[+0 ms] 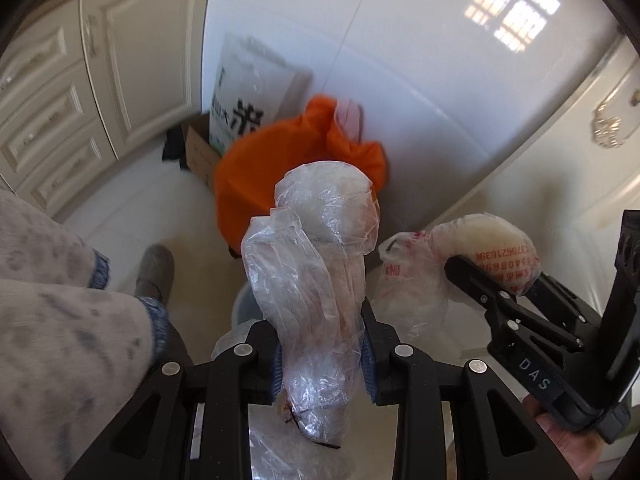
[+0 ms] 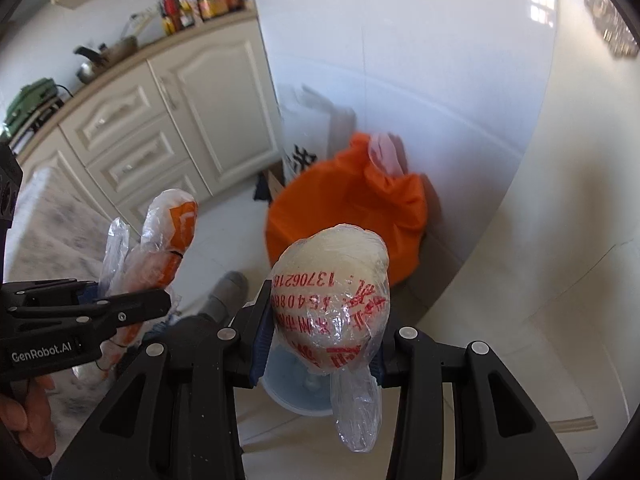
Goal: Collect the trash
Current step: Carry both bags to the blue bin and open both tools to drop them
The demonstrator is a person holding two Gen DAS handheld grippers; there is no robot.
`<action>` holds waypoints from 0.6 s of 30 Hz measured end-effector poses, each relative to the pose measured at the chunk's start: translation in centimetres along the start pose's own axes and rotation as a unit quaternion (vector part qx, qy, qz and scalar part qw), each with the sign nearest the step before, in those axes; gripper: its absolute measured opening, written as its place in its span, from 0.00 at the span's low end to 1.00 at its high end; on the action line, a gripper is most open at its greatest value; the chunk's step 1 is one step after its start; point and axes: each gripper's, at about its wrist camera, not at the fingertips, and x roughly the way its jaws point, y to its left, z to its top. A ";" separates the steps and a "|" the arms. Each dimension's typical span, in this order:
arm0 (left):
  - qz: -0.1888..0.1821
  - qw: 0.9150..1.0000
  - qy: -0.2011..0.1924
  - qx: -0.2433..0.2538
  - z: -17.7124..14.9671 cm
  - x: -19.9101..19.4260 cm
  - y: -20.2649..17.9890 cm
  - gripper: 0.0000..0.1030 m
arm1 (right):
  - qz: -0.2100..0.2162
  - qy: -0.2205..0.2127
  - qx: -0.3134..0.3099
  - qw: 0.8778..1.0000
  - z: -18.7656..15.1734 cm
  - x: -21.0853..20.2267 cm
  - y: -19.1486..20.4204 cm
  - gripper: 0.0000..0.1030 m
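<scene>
Both claws, left claw gripping a clear bag and right claw a printed bag, carry trash; next, release over the bin below.

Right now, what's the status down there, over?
Left gripper shut on clear plastic bag. Right gripper shut on red-printed bag. Orange bin bag ahead, nothing blocking.

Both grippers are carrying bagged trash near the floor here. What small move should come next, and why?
Probably lower both a little further over the pale blue bin. The left gripper clamps a clear crumpled bag, the right gripper a red-printed bag, and the bin's mouth sits just beneath them.
</scene>
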 end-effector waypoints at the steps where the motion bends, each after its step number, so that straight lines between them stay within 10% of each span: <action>1: -0.001 1.000 0.006 -0.001 0.4 0.8 -0.3 0.27 | 0.002 0.006 0.004 1.000 0.0 0.6 -0.2 0.38; 4: -0.003 1.000 0.017 0.004 2.1 2.6 -0.6 0.30 | 0.003 0.021 0.007 1.000 -0.1 2.5 -0.5 0.39; 8: 0.014 1.000 0.019 0.004 3.6 4.2 -0.2 0.63 | -0.001 0.035 0.012 0.999 -0.1 4.3 -0.6 0.44; 13: 0.037 0.999 -0.003 0.002 3.0 2.9 0.3 0.84 | 0.005 0.039 0.033 0.999 -0.7 4.9 -1.4 0.89; 18: 0.065 0.997 -0.038 0.016 1.6 0.2 -0.8 0.95 | 0.005 0.045 0.044 0.998 -1.2 4.4 -1.4 0.99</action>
